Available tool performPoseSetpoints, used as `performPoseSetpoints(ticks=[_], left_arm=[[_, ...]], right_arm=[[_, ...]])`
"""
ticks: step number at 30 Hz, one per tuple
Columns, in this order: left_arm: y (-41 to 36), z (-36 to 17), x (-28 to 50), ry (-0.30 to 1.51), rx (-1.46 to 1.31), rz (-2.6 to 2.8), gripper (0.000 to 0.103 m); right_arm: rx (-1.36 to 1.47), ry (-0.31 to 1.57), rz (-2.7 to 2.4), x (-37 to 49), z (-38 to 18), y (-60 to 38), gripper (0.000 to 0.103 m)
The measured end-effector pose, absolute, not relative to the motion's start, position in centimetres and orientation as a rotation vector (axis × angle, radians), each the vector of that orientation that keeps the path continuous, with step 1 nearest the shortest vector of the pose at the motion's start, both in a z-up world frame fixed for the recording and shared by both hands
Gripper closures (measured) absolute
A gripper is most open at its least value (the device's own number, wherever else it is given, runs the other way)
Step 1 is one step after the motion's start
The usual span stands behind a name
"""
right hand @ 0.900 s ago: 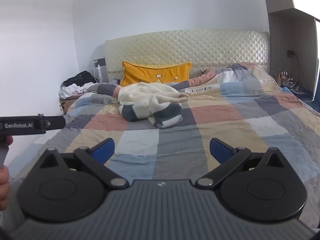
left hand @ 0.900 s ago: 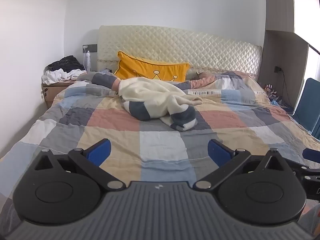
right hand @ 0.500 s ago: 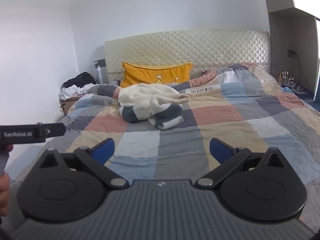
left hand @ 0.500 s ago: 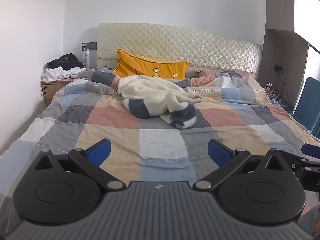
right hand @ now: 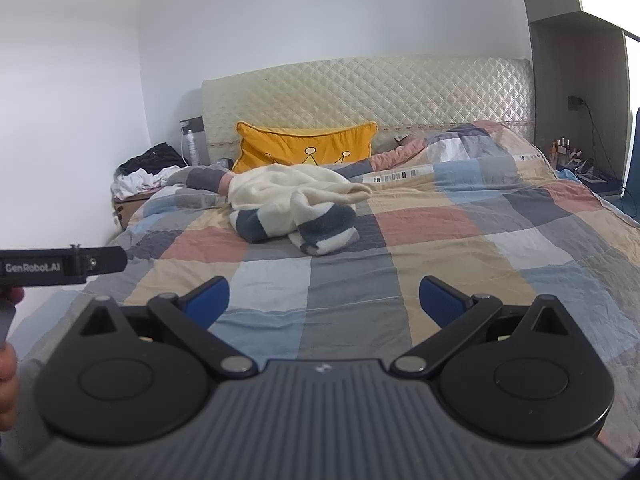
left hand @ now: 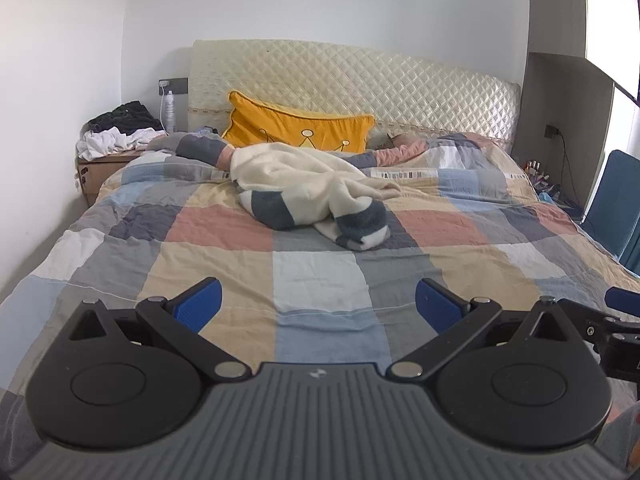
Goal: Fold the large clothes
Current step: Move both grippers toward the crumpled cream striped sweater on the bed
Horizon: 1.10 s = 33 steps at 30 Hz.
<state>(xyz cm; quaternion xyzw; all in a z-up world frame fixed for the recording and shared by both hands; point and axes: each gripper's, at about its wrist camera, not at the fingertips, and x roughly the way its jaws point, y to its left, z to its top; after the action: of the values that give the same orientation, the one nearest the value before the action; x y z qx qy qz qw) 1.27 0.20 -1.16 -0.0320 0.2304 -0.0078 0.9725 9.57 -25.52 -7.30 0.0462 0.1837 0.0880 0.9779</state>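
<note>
A: Where's the garment?
B: Crumpled cream fleece garment w/ navy-and-white striped cuffs (left hand: 316,196) lies mid-bed on the patchwork checked quilt (left hand: 320,280), just in front of the orange crown-print cushion (left hand: 300,130).
A: Tongs?
B: Left tongs (left hand: 319,305) and right tongs (right hand: 324,298) both spread wide, nothing between, well short of it.

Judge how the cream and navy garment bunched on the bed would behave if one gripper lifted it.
The garment lies crumpled in soft folds, so it is probably floppy and would sag. Its fleecy look suggests the pads would hold without slipping.
</note>
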Motion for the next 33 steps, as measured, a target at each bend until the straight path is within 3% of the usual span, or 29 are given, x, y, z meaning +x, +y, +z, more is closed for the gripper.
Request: performPoseSetpoints(ticks=[33], left_arm=[[0.6, -2.1, 2.2, 0.484, -0.085, -0.031, 0.000]], right_arm=[[0.123, 0.386, 0.150, 10.8, -7.9, -26.1, 0.000]])
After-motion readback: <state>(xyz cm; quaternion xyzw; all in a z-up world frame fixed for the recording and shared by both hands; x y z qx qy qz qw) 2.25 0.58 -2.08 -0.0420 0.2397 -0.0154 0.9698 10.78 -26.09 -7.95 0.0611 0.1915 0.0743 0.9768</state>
